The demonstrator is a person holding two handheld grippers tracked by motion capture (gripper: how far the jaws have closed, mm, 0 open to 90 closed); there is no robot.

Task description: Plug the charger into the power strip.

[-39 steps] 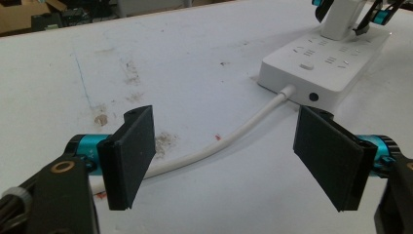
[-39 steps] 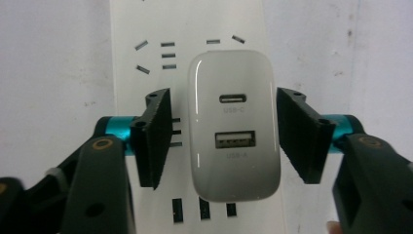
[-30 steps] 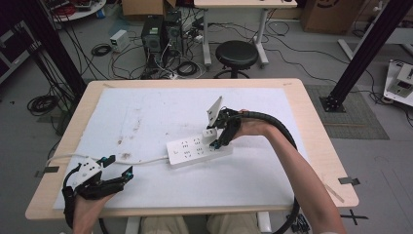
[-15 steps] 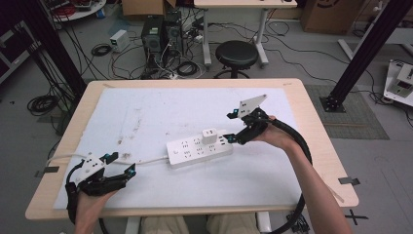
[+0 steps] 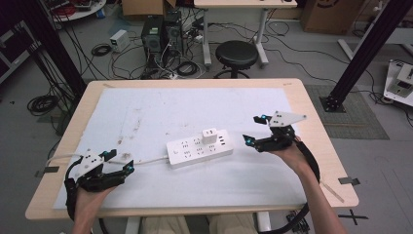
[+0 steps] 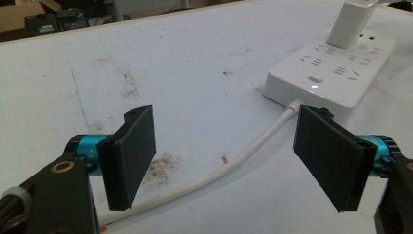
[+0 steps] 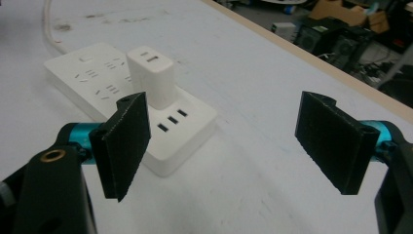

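Observation:
A white power strip (image 5: 199,148) lies mid-table on the white mat (image 5: 160,109), with a white charger block (image 5: 210,136) plugged upright into it. Its cord (image 5: 146,161) runs left toward my left gripper (image 5: 119,162), which rests open near the front left corner. In the left gripper view the cord (image 6: 234,165) passes between the open jaws of that gripper (image 6: 229,156), untouched, and the strip (image 6: 336,73) lies ahead. My right gripper (image 5: 253,129) hovers right of the strip; its jaws have just been opening and hold nothing. From the right gripper (image 7: 226,141), the charger (image 7: 151,75) stands ahead left.
The wooden table edge (image 5: 336,161) frames the mat. Beyond the far edge are a black stool (image 5: 236,52), computer towers (image 5: 158,34) and loose floor cables. A black post (image 5: 360,53) leans at the right.
My right gripper has drawn away from the charger to the right, and the charger stays in the strip. The left gripper has barely moved.

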